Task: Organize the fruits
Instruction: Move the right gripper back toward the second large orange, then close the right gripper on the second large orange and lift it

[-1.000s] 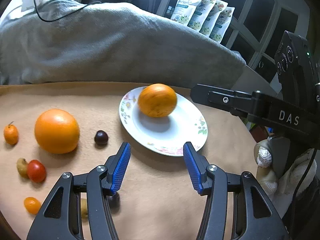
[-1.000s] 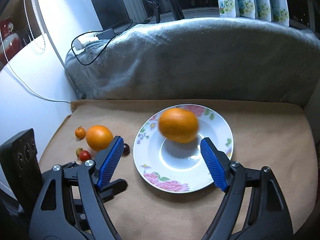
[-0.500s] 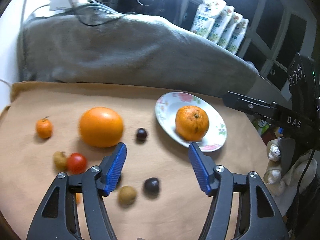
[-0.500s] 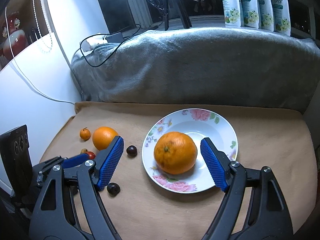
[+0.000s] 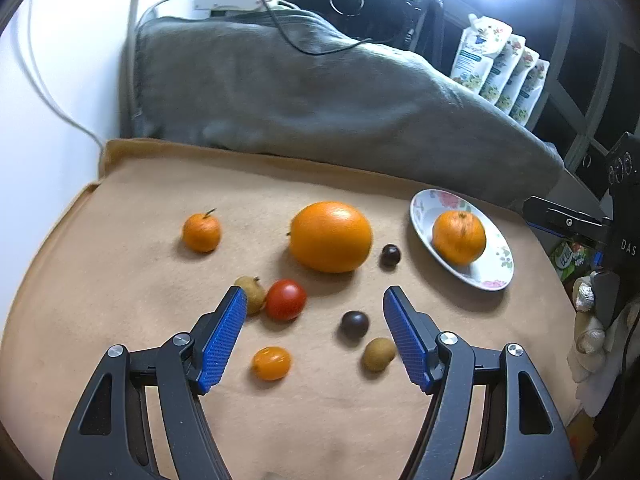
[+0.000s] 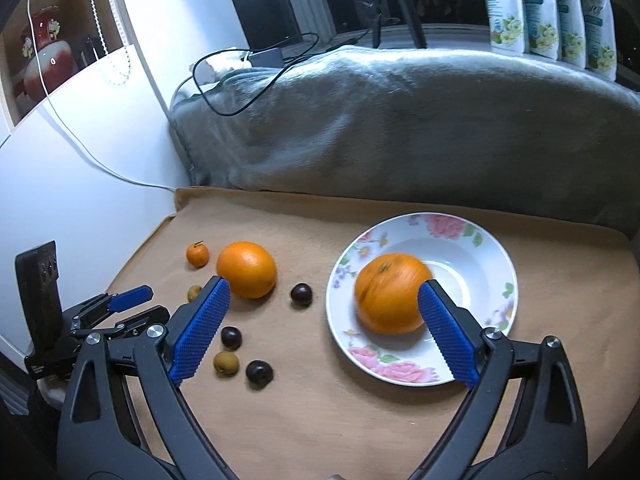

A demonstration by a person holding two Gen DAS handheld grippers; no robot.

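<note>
A floral white plate (image 5: 498,268) (image 6: 484,236) holds one orange (image 5: 459,237) (image 6: 388,293). On the tan cloth lie a big orange (image 5: 330,236) (image 6: 246,269), a small mandarin (image 5: 201,232) (image 6: 197,255), a red tomato (image 5: 285,299), a small orange fruit (image 5: 271,363), dark plums (image 5: 390,255) (image 5: 354,324) (image 6: 301,293) and brown longans (image 5: 377,354) (image 5: 252,292) (image 6: 226,362). My left gripper (image 5: 314,334) is open and empty above the small fruits. My right gripper (image 6: 324,330) is open and empty, near the plate's front left.
A grey blanket (image 5: 320,100) (image 6: 400,128) bulks along the far edge of the cloth. Several pouches (image 5: 500,68) stand behind it. A white wall (image 6: 80,140) and cables are on the left. The right gripper's body (image 5: 592,232) shows at the right edge.
My left gripper has drawn back and swung left, from the plate to over the small fruits. The orange has rolled to the plate's near left side. The right gripper has stayed open.
</note>
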